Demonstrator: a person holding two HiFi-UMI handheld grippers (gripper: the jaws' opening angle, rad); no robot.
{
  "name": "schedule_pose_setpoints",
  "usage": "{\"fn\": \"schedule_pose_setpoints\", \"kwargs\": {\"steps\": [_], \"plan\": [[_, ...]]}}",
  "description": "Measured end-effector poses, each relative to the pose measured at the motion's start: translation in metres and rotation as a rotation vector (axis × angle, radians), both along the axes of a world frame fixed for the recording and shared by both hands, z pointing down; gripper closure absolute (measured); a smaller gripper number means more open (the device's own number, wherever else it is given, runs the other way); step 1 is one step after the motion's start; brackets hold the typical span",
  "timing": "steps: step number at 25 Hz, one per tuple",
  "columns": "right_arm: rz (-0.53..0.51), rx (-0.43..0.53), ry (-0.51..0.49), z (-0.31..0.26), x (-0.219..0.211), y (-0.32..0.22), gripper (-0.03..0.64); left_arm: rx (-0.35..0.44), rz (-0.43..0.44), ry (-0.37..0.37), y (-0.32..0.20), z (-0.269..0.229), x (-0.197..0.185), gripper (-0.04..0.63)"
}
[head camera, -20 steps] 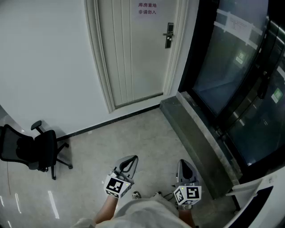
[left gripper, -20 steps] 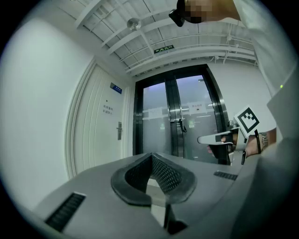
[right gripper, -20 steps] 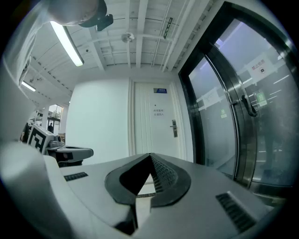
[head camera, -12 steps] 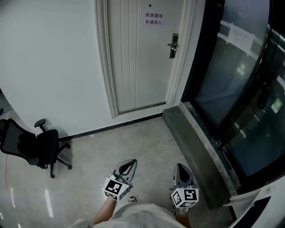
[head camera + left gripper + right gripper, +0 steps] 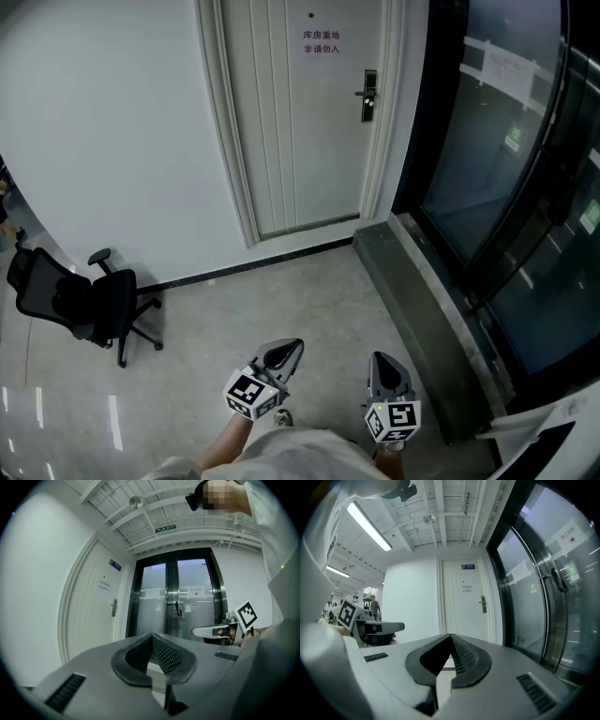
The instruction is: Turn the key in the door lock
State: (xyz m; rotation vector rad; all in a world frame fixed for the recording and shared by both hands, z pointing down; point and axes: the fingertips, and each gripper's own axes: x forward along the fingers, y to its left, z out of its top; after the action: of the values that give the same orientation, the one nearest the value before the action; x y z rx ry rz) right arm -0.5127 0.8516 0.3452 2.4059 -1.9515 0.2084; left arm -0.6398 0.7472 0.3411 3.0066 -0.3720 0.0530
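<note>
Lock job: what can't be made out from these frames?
- Door lock: too small in all three views; key present or not, cannot tell.
- Door sign: gripper views, print too small to read.
- Glass doors: head view, cut off by the right edge.

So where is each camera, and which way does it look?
Head view: on the person's head, looking steeply down at a white panelled door and black office chair; left gripper and right gripper show.
Left gripper view: on the left gripper, along its shut jaws toward dark glass doors; the right gripper shows.
Right gripper view: on the right gripper, along its shut jaws toward the white door; the left gripper shows.
Shared: all three see that door.
</note>
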Motion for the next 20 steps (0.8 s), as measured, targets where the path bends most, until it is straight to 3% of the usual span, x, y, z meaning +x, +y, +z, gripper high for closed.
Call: {"fn": "schedule_pose_setpoints", "kwargs": {"steps": [4, 9, 16, 20], "plan": [[-0.048, -0.027, 0.034, 0.006, 0.006, 0.013, 0.614, 0.02, 0.033, -0.041, 0.019, 0.006, 0.011, 0.591], [-0.13, -0.013, 0.147, -0.001, 0.003, 0.02, 0.614, -0.011, 0.033, 0.043, 0.025, -0.006, 0.021, 0.591], [-0.031, 0.015, 0.028, 0.0, 0.043, 0.021, 0.614, 0.014, 0.1, 0.056, 0.024, -0.009, 0.049, 0.591], [0.006, 0.033, -0.038, 0.004, 0.068, 0.007, 0.614, -0.014, 0.166, 0.064, 0.013, -0.006, 0.072, 0.591]]}}
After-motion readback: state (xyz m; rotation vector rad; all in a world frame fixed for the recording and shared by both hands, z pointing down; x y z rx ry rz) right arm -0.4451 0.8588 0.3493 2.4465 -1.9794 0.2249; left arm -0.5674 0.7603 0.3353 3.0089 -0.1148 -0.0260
